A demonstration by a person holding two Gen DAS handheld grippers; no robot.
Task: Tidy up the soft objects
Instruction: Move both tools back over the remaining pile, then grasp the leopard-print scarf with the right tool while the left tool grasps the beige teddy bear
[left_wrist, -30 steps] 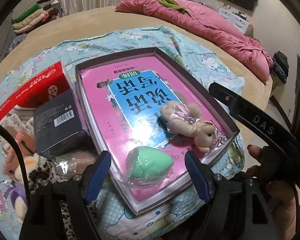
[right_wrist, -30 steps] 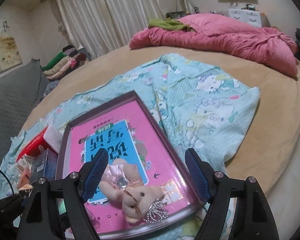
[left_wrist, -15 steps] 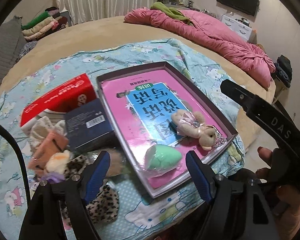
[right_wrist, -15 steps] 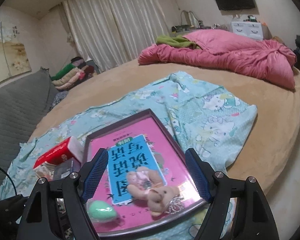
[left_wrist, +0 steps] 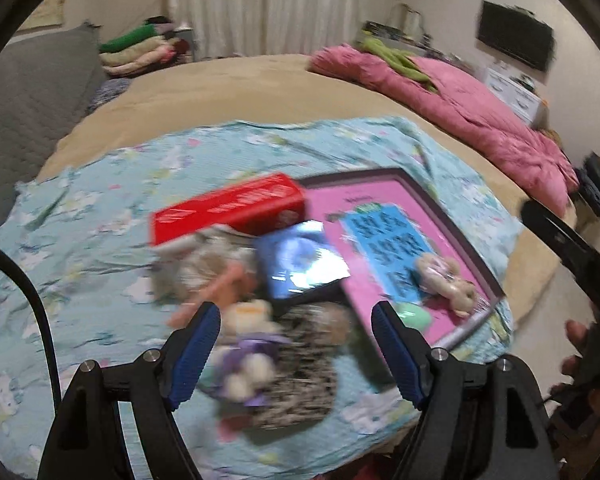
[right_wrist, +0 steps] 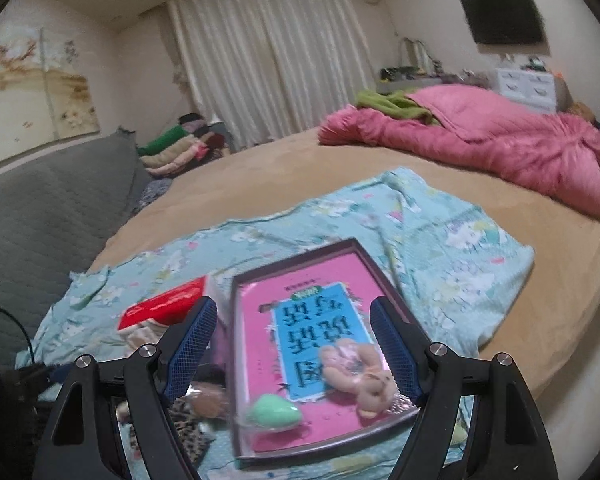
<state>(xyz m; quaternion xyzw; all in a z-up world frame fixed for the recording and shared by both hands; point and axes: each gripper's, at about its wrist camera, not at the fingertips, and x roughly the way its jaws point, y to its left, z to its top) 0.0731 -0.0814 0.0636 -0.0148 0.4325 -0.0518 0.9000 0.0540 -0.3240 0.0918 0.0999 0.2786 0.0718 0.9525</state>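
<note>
Plush bear, beige with a pink bow, lies beside a mint-green sponge egg in the dark-rimmed tray, on a pink book with blue Chinese lettering. More soft toys, blurred, sit left of it. Both grippers, left and right, hover empty, jaws wide.

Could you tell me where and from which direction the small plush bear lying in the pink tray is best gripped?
Probably across the plush bear's midsection, coming from above. It lies flat on the pink tray's floor with limbs splayed, near the right rim and the front corner, so a level approach would likely hit the rim. The open right gripper is nearest.
</note>
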